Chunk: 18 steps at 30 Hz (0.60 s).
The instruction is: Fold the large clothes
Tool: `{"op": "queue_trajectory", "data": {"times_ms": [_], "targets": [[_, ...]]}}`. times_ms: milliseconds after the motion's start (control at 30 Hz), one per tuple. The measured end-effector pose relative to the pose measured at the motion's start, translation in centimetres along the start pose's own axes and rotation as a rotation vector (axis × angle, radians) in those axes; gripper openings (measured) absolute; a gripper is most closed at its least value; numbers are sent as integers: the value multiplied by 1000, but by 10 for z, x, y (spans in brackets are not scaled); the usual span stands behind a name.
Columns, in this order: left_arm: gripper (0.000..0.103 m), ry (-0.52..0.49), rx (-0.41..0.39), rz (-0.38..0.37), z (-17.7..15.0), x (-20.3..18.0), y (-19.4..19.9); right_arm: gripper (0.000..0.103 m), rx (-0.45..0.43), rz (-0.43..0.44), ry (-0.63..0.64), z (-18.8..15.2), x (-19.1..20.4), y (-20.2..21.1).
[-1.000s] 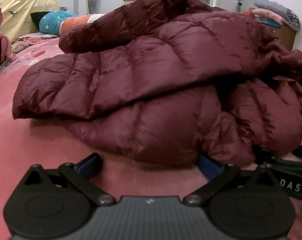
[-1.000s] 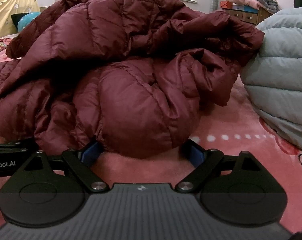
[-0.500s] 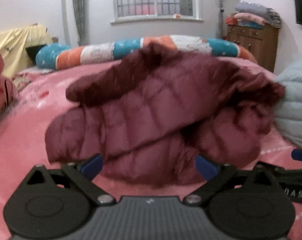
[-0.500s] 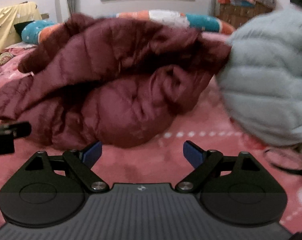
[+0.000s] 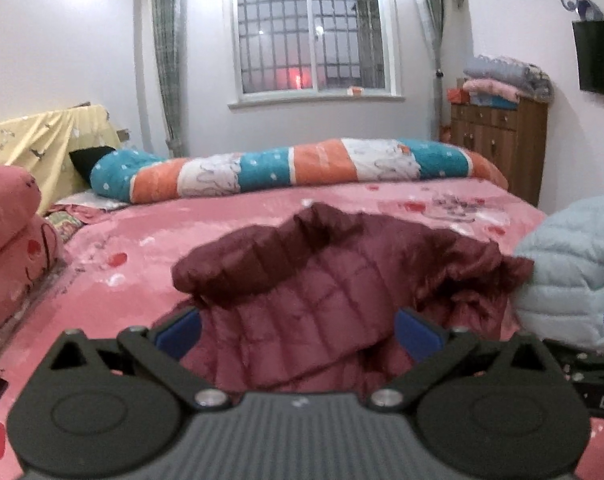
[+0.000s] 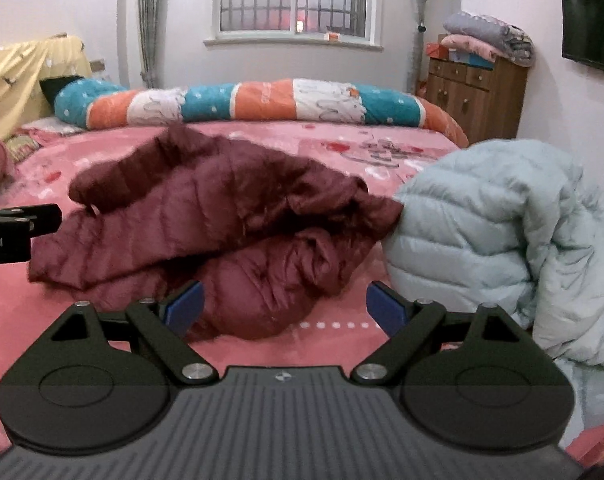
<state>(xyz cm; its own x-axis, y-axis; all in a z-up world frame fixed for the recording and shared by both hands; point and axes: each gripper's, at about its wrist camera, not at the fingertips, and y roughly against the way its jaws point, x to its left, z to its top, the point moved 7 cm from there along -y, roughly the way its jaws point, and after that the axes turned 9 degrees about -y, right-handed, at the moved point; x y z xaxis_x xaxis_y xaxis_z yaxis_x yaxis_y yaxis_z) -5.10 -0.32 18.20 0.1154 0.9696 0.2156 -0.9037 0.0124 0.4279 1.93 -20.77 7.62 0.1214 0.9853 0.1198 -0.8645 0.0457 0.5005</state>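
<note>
Two puffer jackets lie on the pink bedspread (image 6: 261,140), which is soft, fleecy and printed with red hearts. A long patchwork bolster (image 6: 237,102) in teal, orange and white runs along its far edge. The pale blue jacket (image 6: 502,240) sits bundled at the right, quilted in narrow channels and matte. The maroon down jacket (image 6: 221,224) lies in the middle of the bed, roughly doubled over, one sleeve draped across the top; its right edge touches the pale one. Its shell is slick and glossy and the filling is lofty, so folds will likely spring back unless pressed flat.

Both grippers hang above the bed, short of the maroon heap, empty. The left gripper (image 5: 297,332) has its blue pads (image 5: 179,330) spread wide, and so does the right gripper (image 6: 283,308).

The stack looks about folded, though the blur leaves the hem unclear. To finish well, each gripper could pinch a firm seam line, not loose shell, at matching corners, then smooth the air out toward the open edge.
</note>
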Motion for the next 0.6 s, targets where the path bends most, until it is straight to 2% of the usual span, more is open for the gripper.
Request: {"op": "queue_trajectory", "data": {"times_ms": [433,600], "targets": [[102,35,-98,53,24,37,54,103,-113,52,5,40,31,57],[102,48,-121,54,27,42,67,103,-112,93,-4,44,38,61]]}}
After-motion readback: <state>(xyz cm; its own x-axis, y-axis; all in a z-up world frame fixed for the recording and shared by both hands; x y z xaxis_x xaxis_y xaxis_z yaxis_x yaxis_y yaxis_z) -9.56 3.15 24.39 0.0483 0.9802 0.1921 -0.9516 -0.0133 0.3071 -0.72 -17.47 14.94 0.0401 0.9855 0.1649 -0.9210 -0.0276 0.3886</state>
